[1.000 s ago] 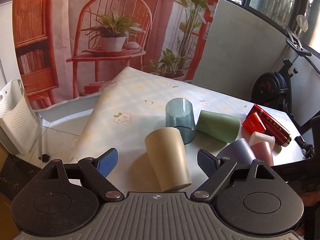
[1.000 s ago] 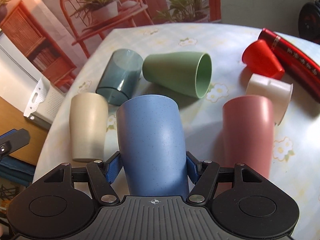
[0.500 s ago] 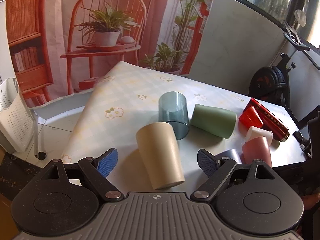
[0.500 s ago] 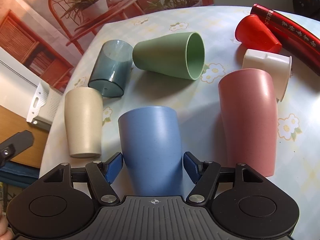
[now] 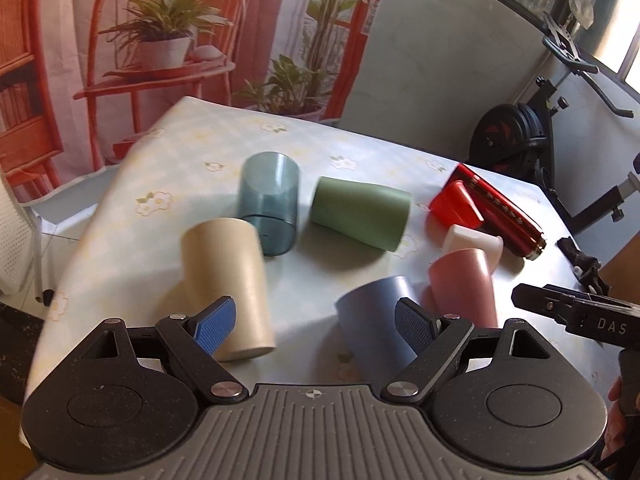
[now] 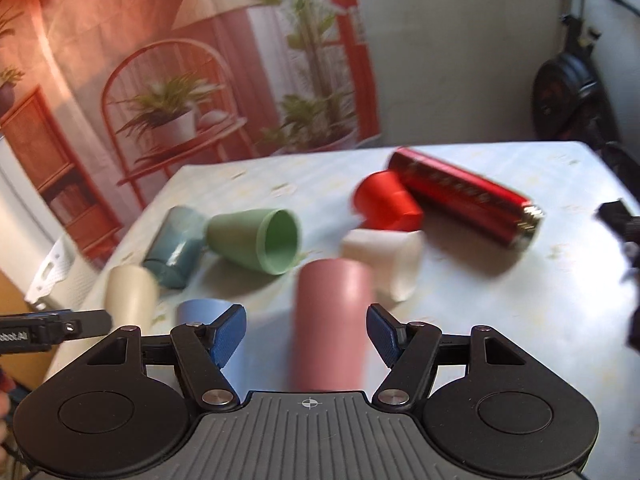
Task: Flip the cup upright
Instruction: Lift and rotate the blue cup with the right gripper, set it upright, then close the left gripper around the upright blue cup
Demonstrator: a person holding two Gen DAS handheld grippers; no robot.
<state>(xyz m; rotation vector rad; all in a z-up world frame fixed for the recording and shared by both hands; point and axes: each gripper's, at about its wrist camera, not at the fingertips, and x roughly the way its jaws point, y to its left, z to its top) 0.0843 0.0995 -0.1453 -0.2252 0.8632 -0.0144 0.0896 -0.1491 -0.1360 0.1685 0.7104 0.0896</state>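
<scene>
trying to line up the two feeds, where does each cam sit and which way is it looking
Left wrist: on the left gripper, open, facing the table over the beige cup; right gripper at its right edge.
Right wrist: on the right gripper, open, pink cup between its fingers; left gripper at its left edge.
Shared: green cup, red bottle.
</scene>
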